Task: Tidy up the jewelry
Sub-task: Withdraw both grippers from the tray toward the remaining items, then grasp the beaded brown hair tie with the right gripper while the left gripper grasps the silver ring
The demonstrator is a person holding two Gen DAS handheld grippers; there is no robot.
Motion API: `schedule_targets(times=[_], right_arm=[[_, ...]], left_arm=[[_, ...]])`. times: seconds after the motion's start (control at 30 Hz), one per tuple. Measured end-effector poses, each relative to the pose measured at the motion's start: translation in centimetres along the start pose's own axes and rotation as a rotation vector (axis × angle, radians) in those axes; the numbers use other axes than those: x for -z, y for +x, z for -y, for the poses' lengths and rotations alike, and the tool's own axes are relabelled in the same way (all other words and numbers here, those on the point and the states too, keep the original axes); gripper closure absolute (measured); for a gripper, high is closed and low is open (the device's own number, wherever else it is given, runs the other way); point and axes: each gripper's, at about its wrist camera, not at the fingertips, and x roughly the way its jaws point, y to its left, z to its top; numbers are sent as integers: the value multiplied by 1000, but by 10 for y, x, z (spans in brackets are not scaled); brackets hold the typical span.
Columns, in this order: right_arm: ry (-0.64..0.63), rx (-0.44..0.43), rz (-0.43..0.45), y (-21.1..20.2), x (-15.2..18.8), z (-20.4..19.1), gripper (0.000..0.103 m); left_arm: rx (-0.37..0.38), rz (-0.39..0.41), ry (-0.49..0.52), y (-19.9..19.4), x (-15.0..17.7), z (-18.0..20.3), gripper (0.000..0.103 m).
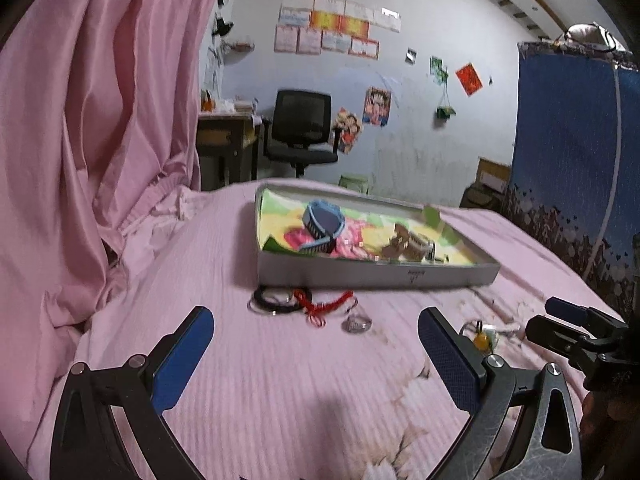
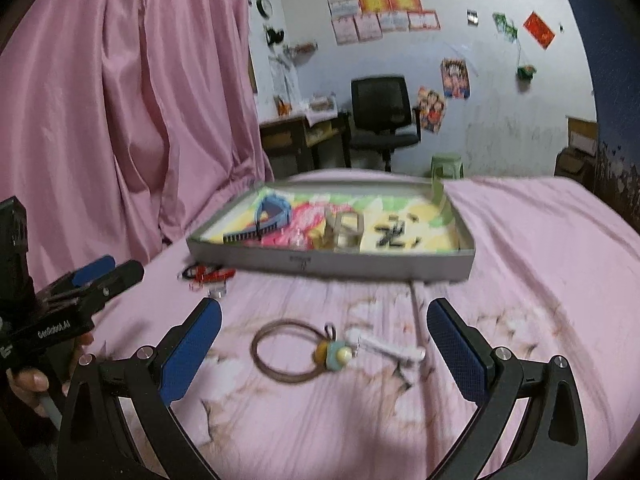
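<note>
- Since the loose pieces all lie on the pink bedspread (image 2: 520,240) short of the grey tray (image 2: 332,261), the bed is your working surface and the tray, already holding a blue watch (image 2: 272,210) and a few small pieces, reads as the goal straight ahead of both hands.
- Nearest your right hand-held gripper (image 2: 324,344) lies the brown cord bracelet (image 2: 286,350), flat on the bedspread, its ring just ahead of and between the wide-open blue pads, with nothing gripped.
- Its bead charm (image 2: 334,354) sits at the ring's right edge, with a small white piece (image 2: 390,349) beside it, so the bracelet and its neighbour run roughly left to right across your line of approach.
- Your left hand-held gripper (image 1: 316,350) is likewise spread wide and empty, with bare bedspread between its pads.
- Ahead of it, just short of the tray wall, lie the black bangle (image 1: 272,300), the red knotted cord (image 1: 324,304) and a clear ring (image 1: 356,324); these are farther from it than the brown bracelet is from your right.
- In my judgement the right hand is better placed to pick first.
</note>
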Motion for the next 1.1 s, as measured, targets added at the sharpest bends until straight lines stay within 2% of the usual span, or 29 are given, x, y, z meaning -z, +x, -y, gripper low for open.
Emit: schedule_targets(times=[0.07,0.27,0.33,0.5,0.6,0.7,0.77,1.1], right_arm=[[11,-4,-31,3,4,2,3],[32,-14,-151,24,14,4,30],[32,-15,-182,30,17,4,40],[37,-19,-245,42,21,4,53],[43,-24,-282,51,24,3,55],[47,-20,-299,58,25,2,62],[50,-20,-312,62,25,2,62],[72,-15,-333,74,25,4,73]], left_arm=[[9,-33,8,5,2,0,0],[70,-113,34,21,4,5,1],[93,-137,44,26,4,8,9],[147,-214,61,43,4,14,29],[170,-258,59,55,4,17,37],[188,-277,62,61,2,20,43],[194,-292,69,66,0,24,48],[181,-349,55,86,-3,30,69]])
